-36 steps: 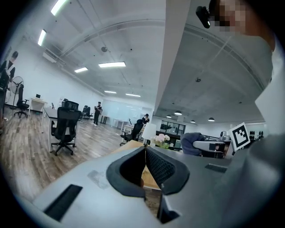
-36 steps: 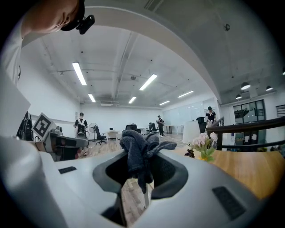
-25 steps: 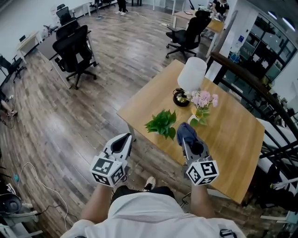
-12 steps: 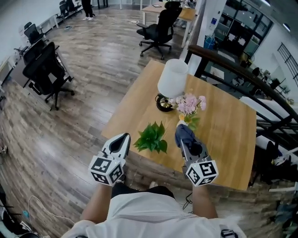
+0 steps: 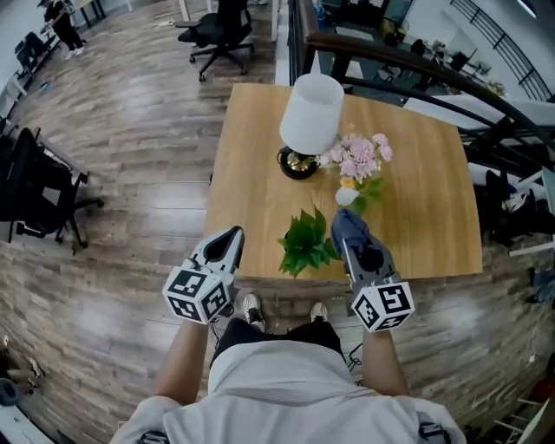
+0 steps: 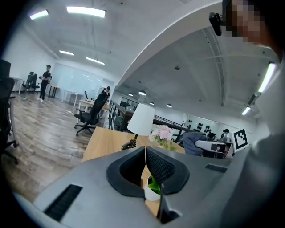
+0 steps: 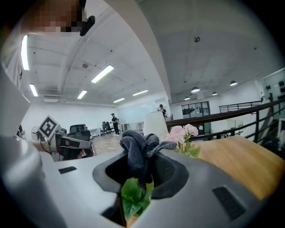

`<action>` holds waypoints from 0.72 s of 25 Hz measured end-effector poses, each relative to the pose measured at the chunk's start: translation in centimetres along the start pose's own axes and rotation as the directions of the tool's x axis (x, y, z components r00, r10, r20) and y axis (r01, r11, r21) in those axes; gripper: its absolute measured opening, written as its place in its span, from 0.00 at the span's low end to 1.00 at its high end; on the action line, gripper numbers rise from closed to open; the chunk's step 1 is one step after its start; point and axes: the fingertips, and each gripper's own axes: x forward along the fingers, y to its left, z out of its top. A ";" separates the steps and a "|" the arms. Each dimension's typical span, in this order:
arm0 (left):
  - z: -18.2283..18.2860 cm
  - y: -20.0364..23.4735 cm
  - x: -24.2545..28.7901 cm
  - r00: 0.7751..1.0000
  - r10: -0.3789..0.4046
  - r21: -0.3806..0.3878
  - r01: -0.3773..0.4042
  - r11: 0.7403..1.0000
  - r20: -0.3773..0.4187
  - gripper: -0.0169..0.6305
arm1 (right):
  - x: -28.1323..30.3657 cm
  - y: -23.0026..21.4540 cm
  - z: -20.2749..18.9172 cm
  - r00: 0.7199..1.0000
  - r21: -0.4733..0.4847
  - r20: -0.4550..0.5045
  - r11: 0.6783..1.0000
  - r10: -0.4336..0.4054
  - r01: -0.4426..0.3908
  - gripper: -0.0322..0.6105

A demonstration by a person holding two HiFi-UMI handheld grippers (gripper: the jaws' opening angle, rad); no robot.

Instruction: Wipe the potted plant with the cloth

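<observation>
A small green potted plant (image 5: 306, 244) in a white pot (image 6: 152, 193) stands near the front edge of the wooden table (image 5: 251, 173). My right gripper (image 5: 354, 243) is shut on a dark grey-blue cloth (image 5: 349, 229) just right of the plant's leaves (image 7: 133, 196); the cloth (image 7: 138, 153) bunches above the jaws. My left gripper (image 5: 227, 245) is shut and holds nothing, at the table's front edge left of the plant.
A white-shaded lamp (image 5: 310, 116) and a small vase of pink flowers (image 5: 357, 160) stand behind the plant. A dark railing (image 5: 408, 65) runs behind the table. Office chairs (image 5: 218, 24) stand on the wooden floor (image 5: 113, 130) to the left.
The view has swung round so the table now lies square in front. Both grippers keep their places beside the plant, the right still shut on the cloth.
</observation>
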 end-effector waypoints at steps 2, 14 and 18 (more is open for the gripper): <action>-1.3 1.1 0.8 0.998 -0.037 -0.012 0.036 0.999 -0.050 0.05 | -0.2 0.7 -1.1 0.999 0.007 -0.022 0.999 -0.038 0.039 0.30; -11.9 1.2 10.3 0.867 -0.391 -0.330 0.288 0.899 -0.308 0.16 | -3.1 0.5 -5.9 0.973 0.064 -0.115 0.976 -0.202 0.210 0.30; -13.8 0.2 12.9 0.804 -0.452 -0.361 0.319 0.876 -0.387 0.16 | -3.5 0.6 -7.0 0.967 0.087 -0.132 0.969 -0.218 0.230 0.30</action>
